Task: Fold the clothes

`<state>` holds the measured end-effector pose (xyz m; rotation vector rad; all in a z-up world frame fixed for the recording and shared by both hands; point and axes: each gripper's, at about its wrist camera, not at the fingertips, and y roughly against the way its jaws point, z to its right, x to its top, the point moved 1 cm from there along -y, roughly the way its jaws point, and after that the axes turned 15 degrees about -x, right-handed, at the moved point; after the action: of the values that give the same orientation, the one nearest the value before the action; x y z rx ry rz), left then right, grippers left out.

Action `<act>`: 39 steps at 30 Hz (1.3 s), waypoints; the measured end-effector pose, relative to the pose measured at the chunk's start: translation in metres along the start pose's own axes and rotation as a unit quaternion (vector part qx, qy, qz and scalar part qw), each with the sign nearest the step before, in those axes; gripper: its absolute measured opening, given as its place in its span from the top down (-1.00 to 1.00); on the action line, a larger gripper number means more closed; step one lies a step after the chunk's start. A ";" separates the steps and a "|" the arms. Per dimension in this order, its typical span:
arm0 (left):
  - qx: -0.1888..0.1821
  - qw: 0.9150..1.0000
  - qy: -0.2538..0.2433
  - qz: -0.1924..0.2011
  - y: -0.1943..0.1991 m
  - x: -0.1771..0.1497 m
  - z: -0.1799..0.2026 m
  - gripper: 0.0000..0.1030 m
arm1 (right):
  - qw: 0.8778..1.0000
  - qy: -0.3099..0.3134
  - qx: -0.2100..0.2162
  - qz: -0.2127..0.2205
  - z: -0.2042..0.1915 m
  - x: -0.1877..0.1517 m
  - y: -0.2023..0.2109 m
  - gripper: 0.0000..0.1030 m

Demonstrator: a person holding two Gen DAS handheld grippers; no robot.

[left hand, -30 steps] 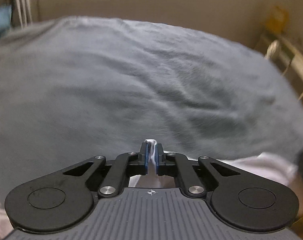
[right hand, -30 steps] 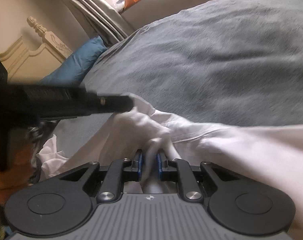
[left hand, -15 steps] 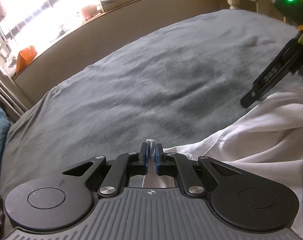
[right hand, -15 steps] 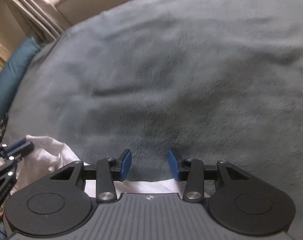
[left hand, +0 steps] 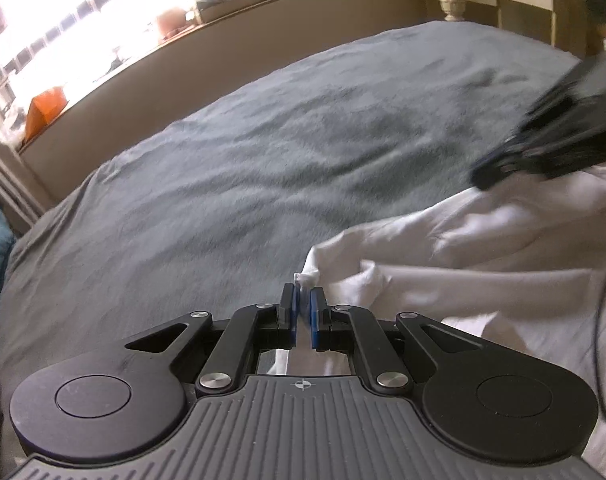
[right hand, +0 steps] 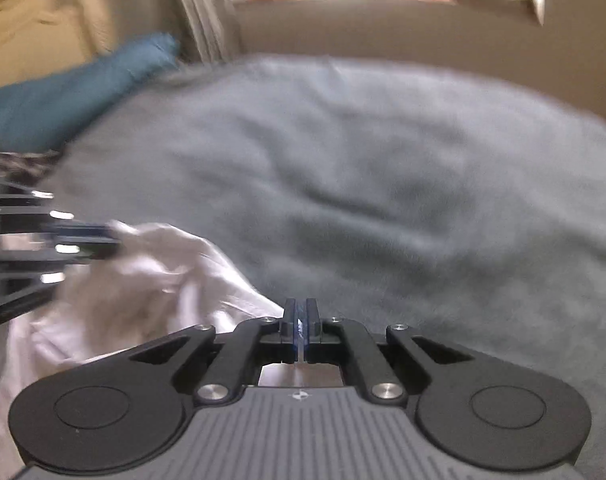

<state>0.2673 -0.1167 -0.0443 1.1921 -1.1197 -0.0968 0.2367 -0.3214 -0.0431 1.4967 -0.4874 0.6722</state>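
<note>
Basically mid-setup on a white garment point(left hand: 483, 248) bunched at the near edge of a grey blanket point(left hand: 303, 152) covering the bed. Left gripper point(left hand: 302, 304) clamped down on a small nub of white cloth poking out past its blue pads point(left hand: 291, 308), with the rest of the fabric trailing off to its right. Right gripper point(right hand: 301, 322) squeezed almost flat too, a thin sliver of white just visible between its pads, so looks like pinching an edge there, though too blurry to be sure how much is caught. Same garment seen from the right wrist camera piled to the left point(right hand: 143, 280), other tool blurred at the far left edge. So cloth strung roughly side to side between the two pinch points, slack and crumpled in the middle, open blanket lying straight ahead of both. Next move probably pulling the two ends apart to stretch it, then laying it forward onto the blanket. Neither hand clearly closer to the bulk. Teal pillow point(right hand: 75, 88) off at the left, well apart.
</note>
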 end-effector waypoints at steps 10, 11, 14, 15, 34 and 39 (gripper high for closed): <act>-0.002 1.000 0.018 -0.012 -0.003 -0.021 -0.006 0.91 | 0.982 0.164 0.092 -0.016 -0.049 -0.066 0.019 0.93; -0.002 1.000 0.020 -0.012 -0.004 -0.021 -0.007 0.91 | 0.983 0.146 0.106 -0.021 -0.044 -0.064 0.019 0.93; -0.002 1.000 0.024 -0.012 -0.005 -0.022 -0.009 0.91 | 0.985 0.026 0.167 -0.015 -0.006 -0.045 0.025 0.90; -0.002 1.000 0.024 -0.013 -0.006 -0.022 -0.009 0.91 | 0.982 -0.035 0.185 -0.010 0.013 -0.036 0.025 0.76; -0.002 0.999 0.034 -0.011 -0.006 -0.021 -0.008 0.91 | 0.914 -0.256 0.171 -0.263 0.085 0.003 -0.093 0.29; -0.002 0.999 0.041 -0.006 -0.006 -0.022 -0.012 0.91 | 0.956 -0.150 0.186 -0.172 0.030 -0.007 -0.051 0.40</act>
<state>0.2679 -0.0977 -0.0622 1.1888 -1.0399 -0.0586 0.2691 -0.3490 -0.0844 1.9991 -0.3246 0.2671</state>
